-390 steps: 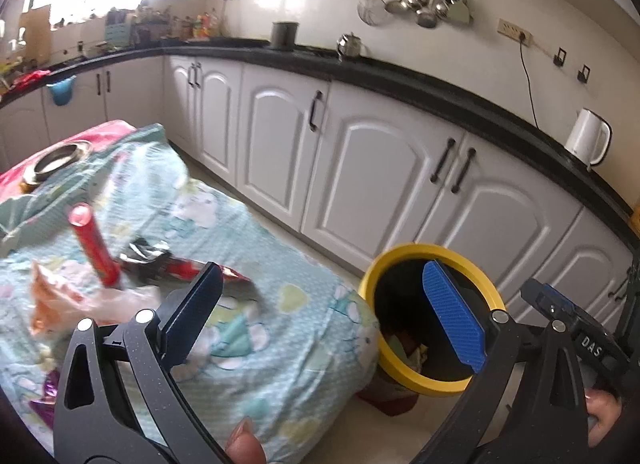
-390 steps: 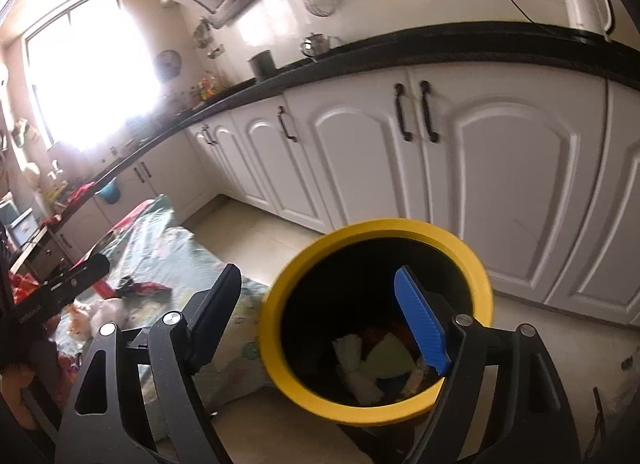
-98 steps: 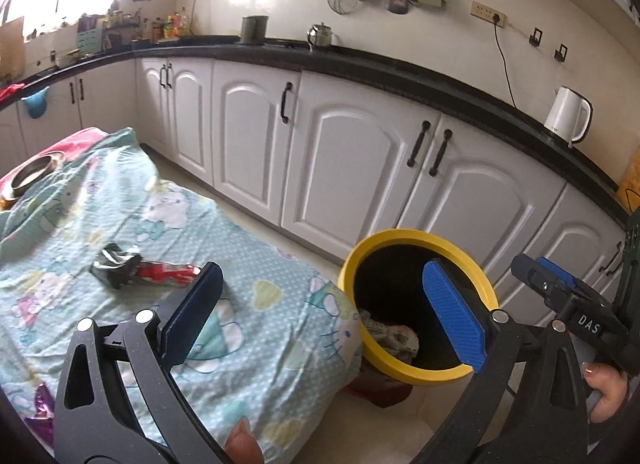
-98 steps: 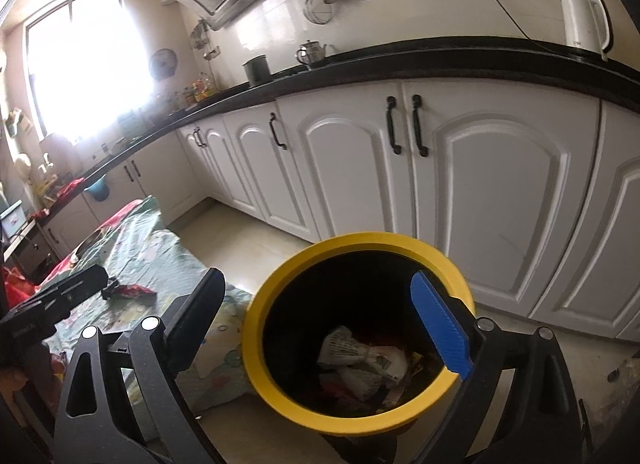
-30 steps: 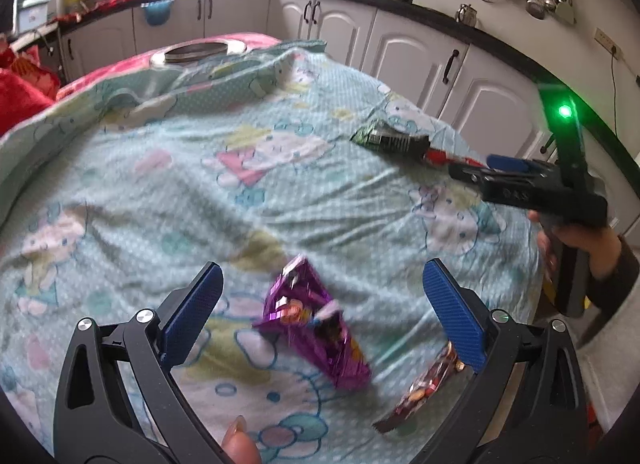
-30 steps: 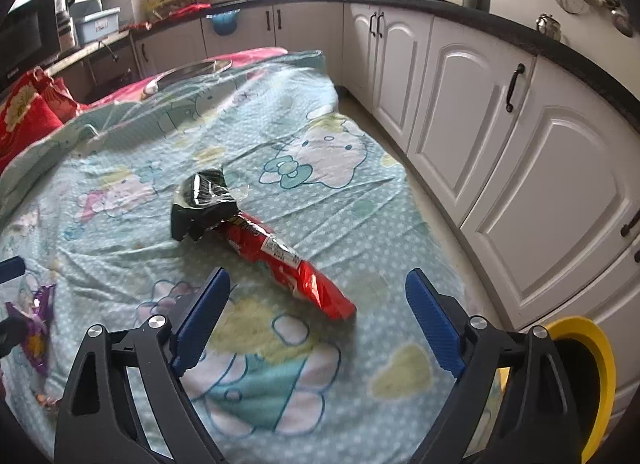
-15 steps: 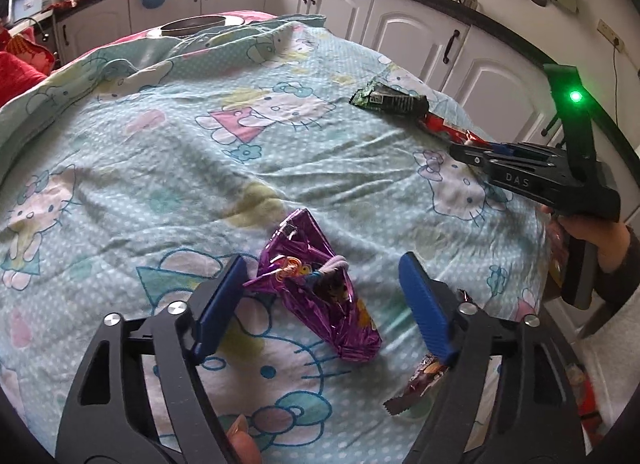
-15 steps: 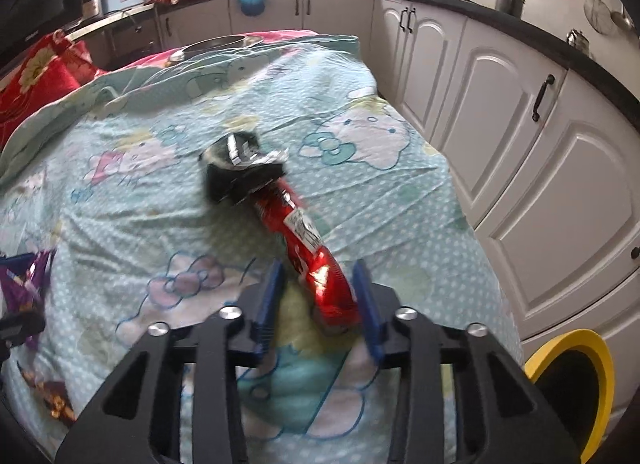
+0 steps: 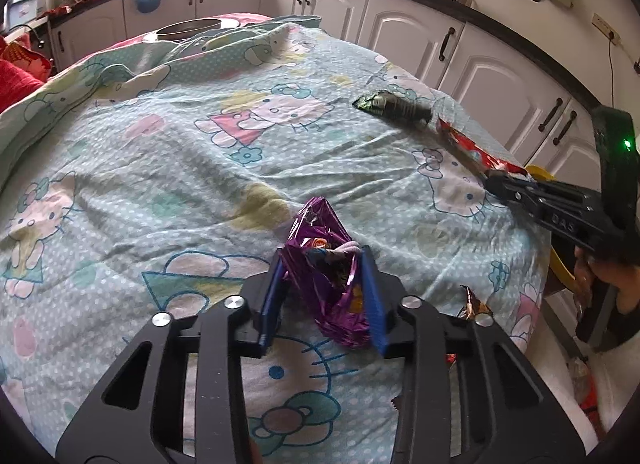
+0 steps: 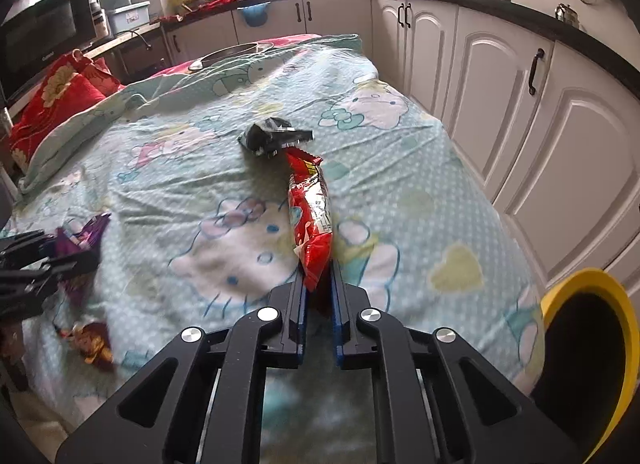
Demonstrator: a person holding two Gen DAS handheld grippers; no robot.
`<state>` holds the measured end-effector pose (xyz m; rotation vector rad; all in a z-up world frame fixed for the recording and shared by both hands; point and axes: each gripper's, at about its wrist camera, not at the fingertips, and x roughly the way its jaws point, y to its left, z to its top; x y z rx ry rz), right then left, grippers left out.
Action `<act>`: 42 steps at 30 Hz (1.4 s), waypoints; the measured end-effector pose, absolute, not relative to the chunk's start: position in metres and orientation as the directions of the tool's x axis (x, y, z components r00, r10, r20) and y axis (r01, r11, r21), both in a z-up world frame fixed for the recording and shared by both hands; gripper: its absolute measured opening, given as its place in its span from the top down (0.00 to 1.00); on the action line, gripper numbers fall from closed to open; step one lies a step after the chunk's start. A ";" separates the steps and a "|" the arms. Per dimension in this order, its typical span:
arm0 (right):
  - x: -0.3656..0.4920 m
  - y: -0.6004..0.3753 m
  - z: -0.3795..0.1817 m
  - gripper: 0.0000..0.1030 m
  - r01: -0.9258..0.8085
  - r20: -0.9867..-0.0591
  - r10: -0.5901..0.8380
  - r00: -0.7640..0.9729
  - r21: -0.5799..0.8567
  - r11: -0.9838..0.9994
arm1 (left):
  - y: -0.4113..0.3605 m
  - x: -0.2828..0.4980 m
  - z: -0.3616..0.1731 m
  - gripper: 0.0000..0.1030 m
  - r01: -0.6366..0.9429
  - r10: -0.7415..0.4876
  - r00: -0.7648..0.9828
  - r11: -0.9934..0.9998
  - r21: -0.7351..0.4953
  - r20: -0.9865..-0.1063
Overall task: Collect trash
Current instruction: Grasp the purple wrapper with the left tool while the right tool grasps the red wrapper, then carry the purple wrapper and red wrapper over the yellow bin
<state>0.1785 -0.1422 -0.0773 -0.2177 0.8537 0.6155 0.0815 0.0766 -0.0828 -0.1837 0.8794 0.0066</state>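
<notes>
My left gripper (image 9: 322,264) is shut on a crumpled purple foil wrapper (image 9: 326,264) lying on the Hello Kitty sheet. My right gripper (image 10: 318,276) is shut on the near end of a long red snack wrapper (image 10: 312,211); it also shows in the left wrist view (image 9: 472,151). A black crumpled wrapper (image 10: 274,135) lies just beyond the red one. A small brown-gold wrapper (image 10: 90,342) lies near the table's front edge. The yellow-rimmed bin (image 10: 592,348) stands at the right, below the table edge.
The covered table (image 9: 160,167) has a metal bowl (image 9: 188,27) at its far end and a red cushion (image 10: 64,99) at left. White cabinets (image 10: 520,75) run along the right, with a narrow floor gap by the bin.
Both grippers have closed: the left on the purple wrapper, the right on the red wrapper's end. Both moved forward and lower toward the sheet.
</notes>
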 end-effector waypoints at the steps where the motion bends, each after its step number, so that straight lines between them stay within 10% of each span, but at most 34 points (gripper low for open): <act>1: 0.175 -0.145 -0.077 0.91 -0.586 -0.757 0.426 0.496 0.071 0.808 | 0.076 0.081 -0.082 0.75 -0.078 -0.072 0.639 0.985 -0.157 -0.766; 42: 0.126 -0.279 -0.011 0.92 -0.401 -0.616 0.398 0.680 0.142 0.905 | -0.066 0.139 -0.001 0.77 0.215 -0.288 0.745 0.958 -0.192 -0.601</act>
